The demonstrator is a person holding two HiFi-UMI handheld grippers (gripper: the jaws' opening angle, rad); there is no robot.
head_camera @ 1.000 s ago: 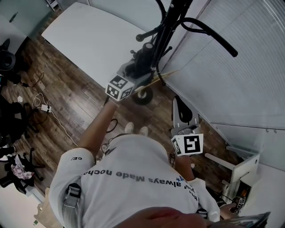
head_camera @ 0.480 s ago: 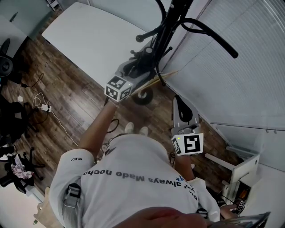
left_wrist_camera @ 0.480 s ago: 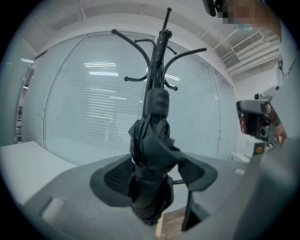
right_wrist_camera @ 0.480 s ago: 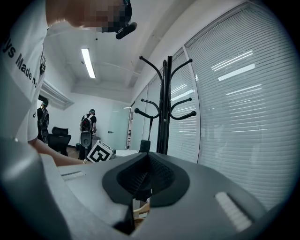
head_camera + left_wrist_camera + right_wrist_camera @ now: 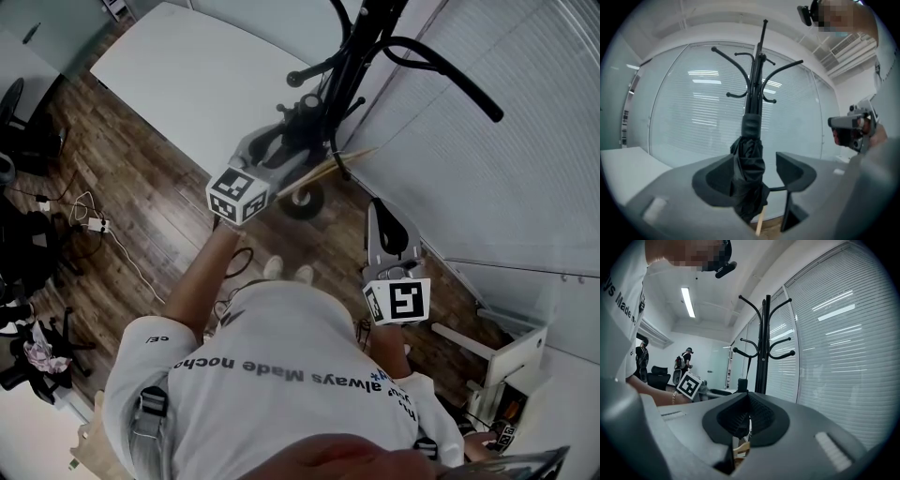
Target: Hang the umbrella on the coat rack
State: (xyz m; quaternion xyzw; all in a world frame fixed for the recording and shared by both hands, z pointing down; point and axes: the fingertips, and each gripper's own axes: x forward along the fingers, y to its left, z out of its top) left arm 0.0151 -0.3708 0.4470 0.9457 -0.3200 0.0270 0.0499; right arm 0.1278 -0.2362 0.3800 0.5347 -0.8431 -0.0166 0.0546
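Compared with a second ago, the left gripper (image 5: 755, 164) is sitting slightly farther back from the coat rack (image 5: 758, 79). Its wide jaws are closing a little, and the folded black umbrella (image 5: 749, 173) is standing upright between them, along the rack's pole. The right gripper (image 5: 746, 416) is keeping its jaws together, holding nothing.

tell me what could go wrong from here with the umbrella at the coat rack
1. The left gripper is closing its jaws round the folded umbrella, but one pad shows a gap. A loose hold could let it slip or swing.
2. The umbrella sits close to the coat rack, so its fabric could snag on a hook.
3. The right gripper is shut and off to the side, so it likely cannot steady anything quickly.
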